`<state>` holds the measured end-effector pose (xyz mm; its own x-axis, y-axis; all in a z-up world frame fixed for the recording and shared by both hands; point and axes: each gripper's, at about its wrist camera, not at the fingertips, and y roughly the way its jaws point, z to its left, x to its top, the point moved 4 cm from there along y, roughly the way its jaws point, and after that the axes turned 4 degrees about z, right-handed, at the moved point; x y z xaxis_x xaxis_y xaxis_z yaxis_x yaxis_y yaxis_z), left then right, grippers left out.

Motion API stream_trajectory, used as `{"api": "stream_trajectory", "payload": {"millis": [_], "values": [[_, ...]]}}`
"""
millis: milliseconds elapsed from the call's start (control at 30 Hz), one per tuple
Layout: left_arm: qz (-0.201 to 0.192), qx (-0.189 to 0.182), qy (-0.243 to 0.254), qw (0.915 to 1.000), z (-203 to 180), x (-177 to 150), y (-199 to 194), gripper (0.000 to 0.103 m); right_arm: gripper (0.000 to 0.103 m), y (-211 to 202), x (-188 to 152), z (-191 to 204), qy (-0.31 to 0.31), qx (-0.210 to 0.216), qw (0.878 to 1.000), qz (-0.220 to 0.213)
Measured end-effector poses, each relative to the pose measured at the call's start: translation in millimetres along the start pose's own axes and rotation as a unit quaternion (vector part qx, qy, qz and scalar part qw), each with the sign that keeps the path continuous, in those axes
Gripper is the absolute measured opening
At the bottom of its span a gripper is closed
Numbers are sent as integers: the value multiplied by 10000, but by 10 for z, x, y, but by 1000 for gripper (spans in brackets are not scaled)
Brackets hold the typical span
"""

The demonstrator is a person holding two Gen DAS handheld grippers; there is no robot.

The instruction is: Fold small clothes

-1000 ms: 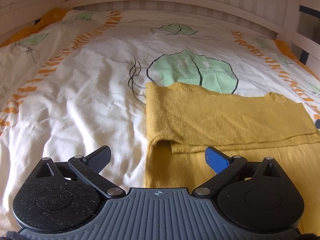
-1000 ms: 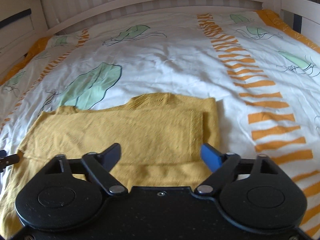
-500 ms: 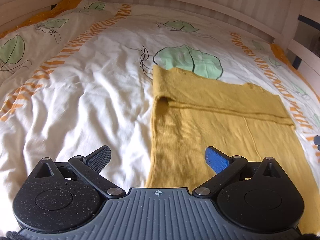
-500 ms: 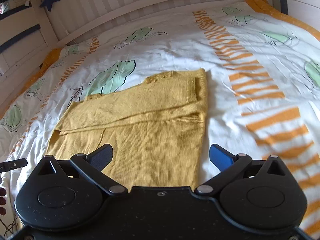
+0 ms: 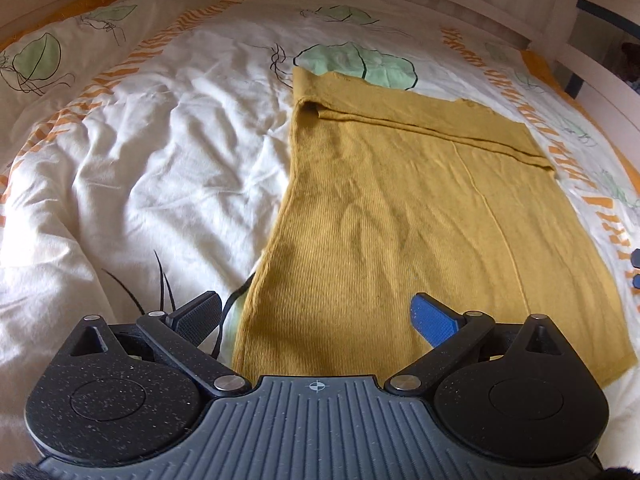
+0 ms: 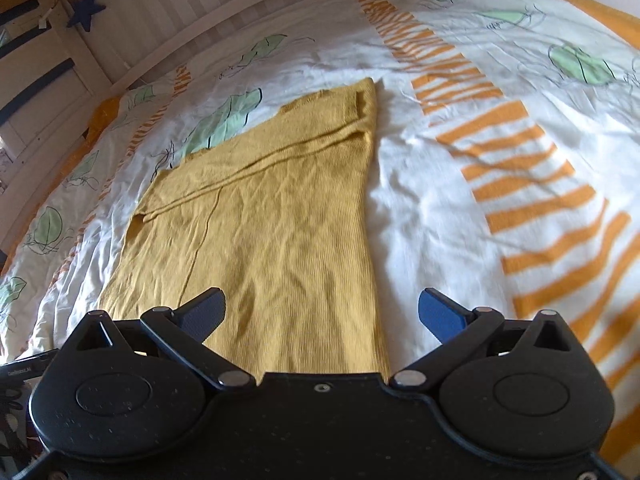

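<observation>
With sleeves folded across the mustard knit sweater (image 5: 420,208), the left gripper (image 5: 316,316) and right gripper (image 6: 322,312) hang wide open and empty above its hem, so the next move is likely pinching both hem corners to fold upward

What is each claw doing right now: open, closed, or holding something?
Left claw: open, holding nothing, above the mustard sweater.
Right claw: open, holding nothing.

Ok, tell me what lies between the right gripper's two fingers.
In the right wrist view, the mustard sweater's near right edge and bare duvet lie between the open right gripper's fingers; nothing is gripped.
</observation>
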<state>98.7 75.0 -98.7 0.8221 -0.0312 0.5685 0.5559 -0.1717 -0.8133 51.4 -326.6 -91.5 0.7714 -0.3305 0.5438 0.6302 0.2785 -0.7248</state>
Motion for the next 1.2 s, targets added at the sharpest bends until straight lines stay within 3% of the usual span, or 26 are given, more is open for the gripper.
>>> {"api": "stream_trajectory", "payload": {"millis": [367, 933, 1200], "values": [[440, -133, 24, 9989, 99, -274, 187, 102, 103, 81, -392, -115, 440, -3, 9968, 673], [440, -283, 61, 9986, 130, -292, 223, 102, 103, 136, -508, -128, 155, 158, 9961, 852], [617, -688, -11, 9957, 183, -286, 164, 101, 103, 90, -529, -137, 289, 475, 9936, 986]]}}
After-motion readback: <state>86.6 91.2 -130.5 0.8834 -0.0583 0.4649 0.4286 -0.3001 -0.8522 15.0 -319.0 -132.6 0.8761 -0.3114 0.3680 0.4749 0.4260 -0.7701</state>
